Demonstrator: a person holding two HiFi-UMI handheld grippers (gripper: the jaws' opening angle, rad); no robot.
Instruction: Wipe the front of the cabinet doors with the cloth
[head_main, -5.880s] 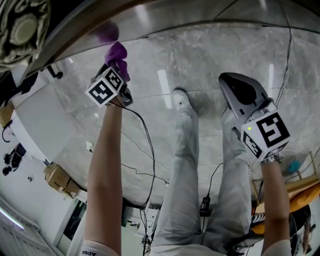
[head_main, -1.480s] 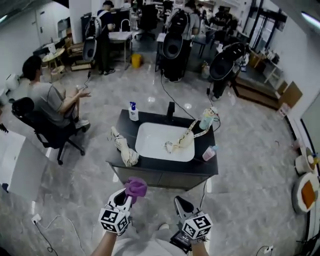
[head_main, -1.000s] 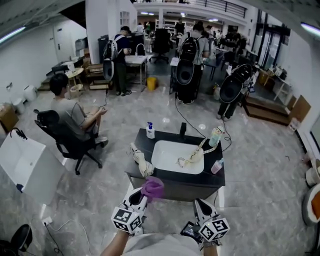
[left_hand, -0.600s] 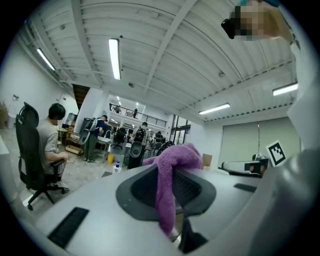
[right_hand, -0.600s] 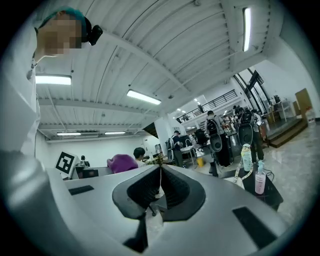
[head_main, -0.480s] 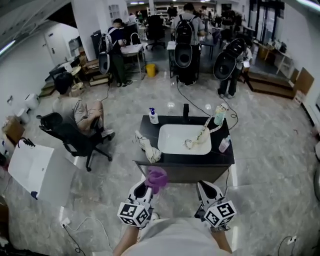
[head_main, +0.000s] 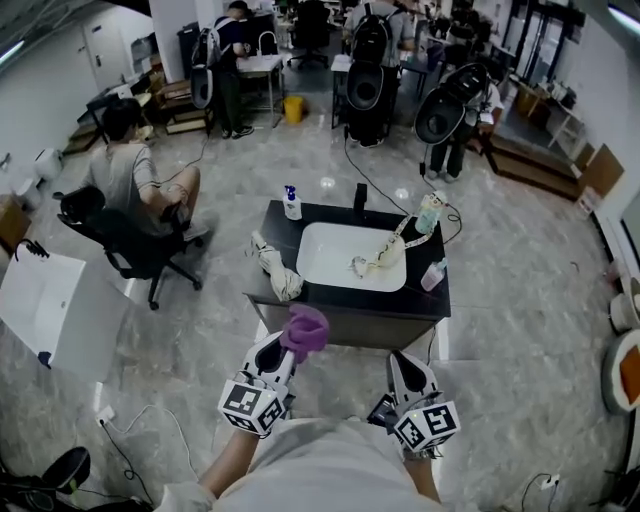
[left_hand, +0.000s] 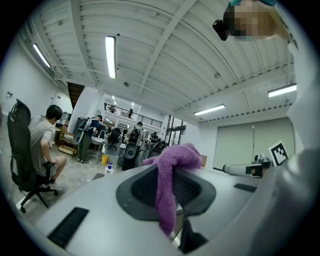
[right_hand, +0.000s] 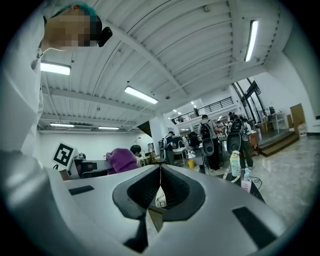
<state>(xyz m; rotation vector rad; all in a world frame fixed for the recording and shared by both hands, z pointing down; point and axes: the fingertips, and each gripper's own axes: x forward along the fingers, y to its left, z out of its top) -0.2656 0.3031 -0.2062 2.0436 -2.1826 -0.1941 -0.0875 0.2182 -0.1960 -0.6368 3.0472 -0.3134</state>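
A black sink cabinet (head_main: 345, 302) stands on the floor ahead of me, its dark door fronts (head_main: 345, 328) facing me. Low in the head view my left gripper (head_main: 288, 348) is shut on a purple cloth (head_main: 306, 328), which bunches over the jaws and hangs between them in the left gripper view (left_hand: 170, 172). The cloth sits just short of the cabinet front. To its right my right gripper (head_main: 401, 363) is shut with nothing in it; its jaws meet in a thin seam (right_hand: 160, 186). The cloth (right_hand: 120, 160) also shows from the right gripper view.
The cabinet top holds a white basin (head_main: 325, 262), a soap bottle (head_main: 291, 203), a pale rag (head_main: 276, 272), a tall bottle (head_main: 428, 213) and a small pink bottle (head_main: 433, 275). A seated person (head_main: 130, 180) is at the left. A white box (head_main: 50, 310) and floor cables (head_main: 140, 420) lie nearby.
The head view has swung, so the cabinet now sits slightly further left and higher. Both grippers stay low in front of me, the left still holding the cloth.
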